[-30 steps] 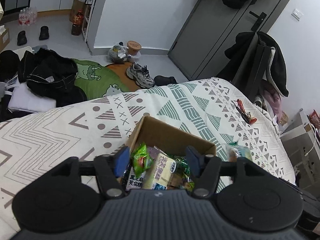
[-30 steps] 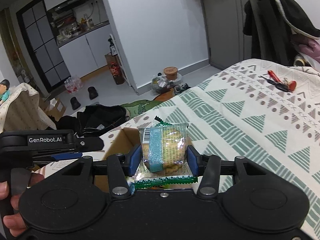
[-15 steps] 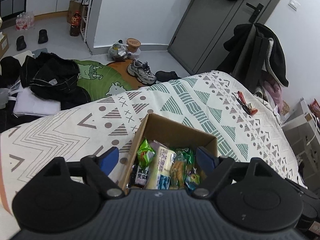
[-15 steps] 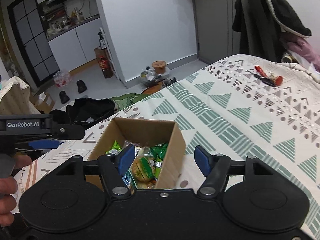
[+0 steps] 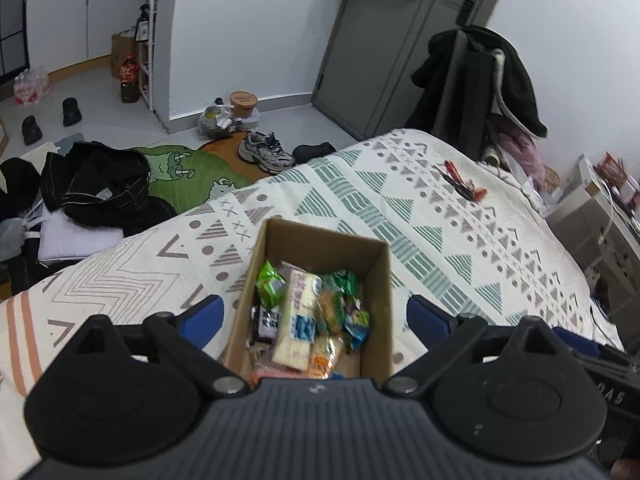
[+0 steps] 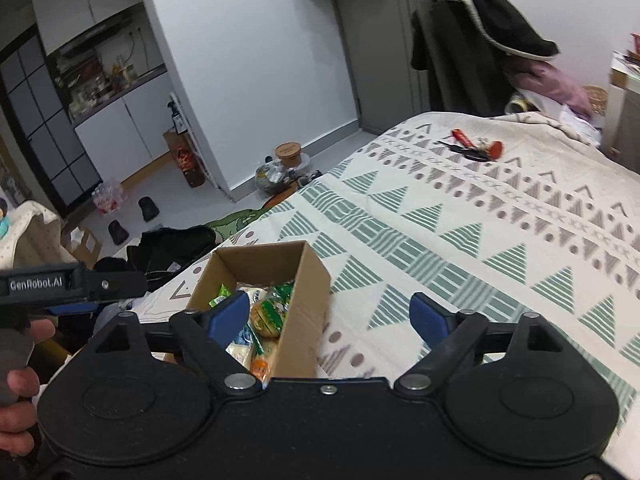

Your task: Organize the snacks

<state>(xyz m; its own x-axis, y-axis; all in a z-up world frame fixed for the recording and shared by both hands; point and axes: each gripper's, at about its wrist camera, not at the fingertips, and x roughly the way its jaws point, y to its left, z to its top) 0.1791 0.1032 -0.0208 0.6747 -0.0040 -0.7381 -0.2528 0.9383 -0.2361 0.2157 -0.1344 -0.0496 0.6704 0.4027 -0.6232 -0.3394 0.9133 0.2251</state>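
Snacks (image 5: 308, 312) now lie inside the cardboard box (image 5: 380, 280) on the bed (image 5: 440, 216), since the left tool (image 5: 314, 312) and right tool (image 6: 330, 316), clamped a second ago, are opening empty above it, which suggests this placement is complete.

box's (image 5: 382, 280) near end hidden

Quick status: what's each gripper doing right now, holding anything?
Left gripper: jaws opening, wide apart, holding nothing; it hangs above the cardboard box of snacks.
Right gripper: jaws opening, wide apart, holding nothing.
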